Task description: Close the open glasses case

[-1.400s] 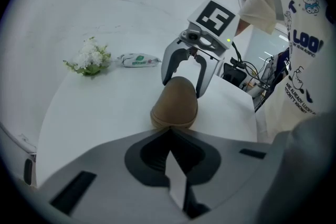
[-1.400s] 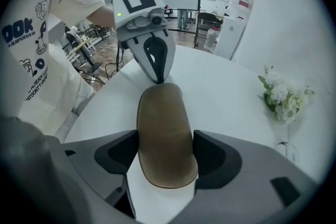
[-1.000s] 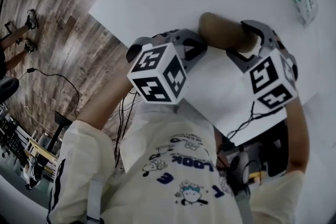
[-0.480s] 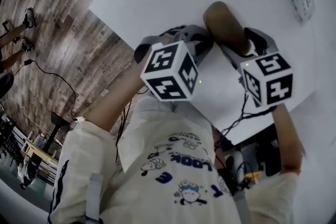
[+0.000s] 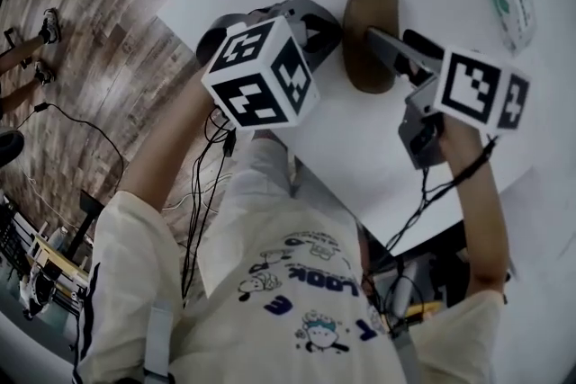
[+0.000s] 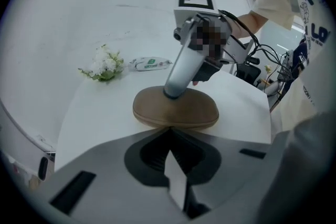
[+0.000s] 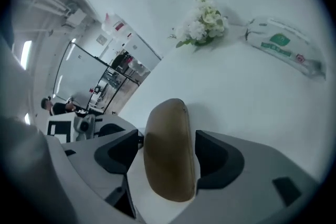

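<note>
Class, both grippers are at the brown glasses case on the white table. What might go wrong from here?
1. The right gripper has its jaws either side of the glasses case; pulling away askew might drag it or spring the lid.
2. The left gripper, jaws together, sits at the case's near edge; a nudge might slide the case across the smooth table.
</note>
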Action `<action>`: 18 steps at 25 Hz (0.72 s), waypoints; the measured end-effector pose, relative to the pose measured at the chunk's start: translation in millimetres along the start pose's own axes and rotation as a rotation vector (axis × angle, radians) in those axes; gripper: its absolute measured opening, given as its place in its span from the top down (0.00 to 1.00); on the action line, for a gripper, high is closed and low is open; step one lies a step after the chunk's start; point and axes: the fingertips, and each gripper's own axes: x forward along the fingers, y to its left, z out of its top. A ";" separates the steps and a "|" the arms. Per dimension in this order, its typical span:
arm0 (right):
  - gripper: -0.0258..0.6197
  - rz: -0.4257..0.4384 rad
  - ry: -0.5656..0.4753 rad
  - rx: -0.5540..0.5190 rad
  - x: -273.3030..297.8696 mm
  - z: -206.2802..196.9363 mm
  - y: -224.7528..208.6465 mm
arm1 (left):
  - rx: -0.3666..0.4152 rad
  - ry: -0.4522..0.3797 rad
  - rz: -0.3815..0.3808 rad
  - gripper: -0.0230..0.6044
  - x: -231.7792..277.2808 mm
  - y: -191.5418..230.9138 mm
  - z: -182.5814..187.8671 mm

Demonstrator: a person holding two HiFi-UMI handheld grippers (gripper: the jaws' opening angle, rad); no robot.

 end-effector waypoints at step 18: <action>0.47 -0.022 -0.034 0.149 24.1 12.3 -6.1 | -0.084 -0.029 -0.148 0.96 15.7 -80.9 -1.0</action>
